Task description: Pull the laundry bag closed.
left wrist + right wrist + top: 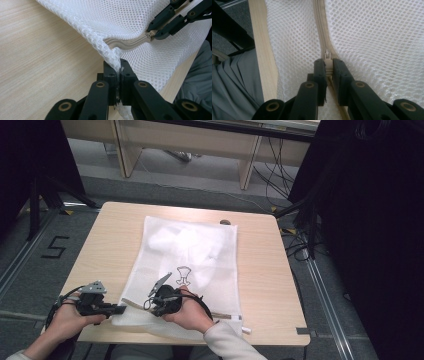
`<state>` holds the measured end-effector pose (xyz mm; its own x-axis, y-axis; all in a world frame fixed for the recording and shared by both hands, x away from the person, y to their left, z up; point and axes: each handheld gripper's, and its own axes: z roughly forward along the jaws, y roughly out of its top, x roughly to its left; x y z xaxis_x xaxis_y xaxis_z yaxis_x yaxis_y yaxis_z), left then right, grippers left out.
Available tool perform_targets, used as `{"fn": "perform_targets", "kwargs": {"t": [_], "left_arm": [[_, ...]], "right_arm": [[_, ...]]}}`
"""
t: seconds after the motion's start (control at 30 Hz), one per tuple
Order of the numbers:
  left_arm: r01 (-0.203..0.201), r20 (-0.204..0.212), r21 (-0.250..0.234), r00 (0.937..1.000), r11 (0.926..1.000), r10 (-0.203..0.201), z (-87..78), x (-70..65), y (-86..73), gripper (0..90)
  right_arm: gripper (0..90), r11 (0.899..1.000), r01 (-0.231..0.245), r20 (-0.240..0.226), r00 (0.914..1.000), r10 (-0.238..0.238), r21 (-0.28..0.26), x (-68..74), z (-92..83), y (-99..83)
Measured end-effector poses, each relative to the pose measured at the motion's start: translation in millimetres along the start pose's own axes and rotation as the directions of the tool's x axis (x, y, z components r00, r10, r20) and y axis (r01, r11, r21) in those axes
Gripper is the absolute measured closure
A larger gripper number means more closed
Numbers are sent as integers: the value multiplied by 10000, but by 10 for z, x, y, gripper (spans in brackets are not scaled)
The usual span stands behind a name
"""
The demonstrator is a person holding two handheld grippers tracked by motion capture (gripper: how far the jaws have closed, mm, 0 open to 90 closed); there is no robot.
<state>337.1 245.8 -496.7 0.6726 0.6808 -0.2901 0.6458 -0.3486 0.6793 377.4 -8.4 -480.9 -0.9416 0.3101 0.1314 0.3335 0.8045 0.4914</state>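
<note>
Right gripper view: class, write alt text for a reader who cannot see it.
The right claw is shut on the beige zipper pull of a white mesh laundry bag, whose zipper track runs away up the picture. The wooden table edge shows at left.

A single mark could be read: a black numeral "5", laid out in straight strokes on the grey floor to the left of the table in the high view. Yellow and black corner marks lay on that floor near the table's far corners, but they carried no letters or figures. A dark outline drawing showed through the white mesh bag on the table; it was a shape and spelled nothing. The two gripper views held no lettering, label or brand on the mesh, the zip or the black jaws.
</note>
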Motion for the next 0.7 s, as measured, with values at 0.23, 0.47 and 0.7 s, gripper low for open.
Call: {"fn": "perform_targets", "kwargs": {"t": [0.23,0.47,0.7], "left_arm": [[13,-56,-4,10000,10000,-13,-1,0,-1,856],[65,-3,-30,10000,10000,-65,6,1,-1,856],[76,19,-20,10000,10000,-76,4,8,-2,857]], "right_arm": [[822,10000,51,32,10000,-51,26,-9,-19,-9],[822,10000,71,21,10000,-71,67,-21,-31,-30],[822,10000,-18,-1,10000,18,57,-33,-58,-53]]}}
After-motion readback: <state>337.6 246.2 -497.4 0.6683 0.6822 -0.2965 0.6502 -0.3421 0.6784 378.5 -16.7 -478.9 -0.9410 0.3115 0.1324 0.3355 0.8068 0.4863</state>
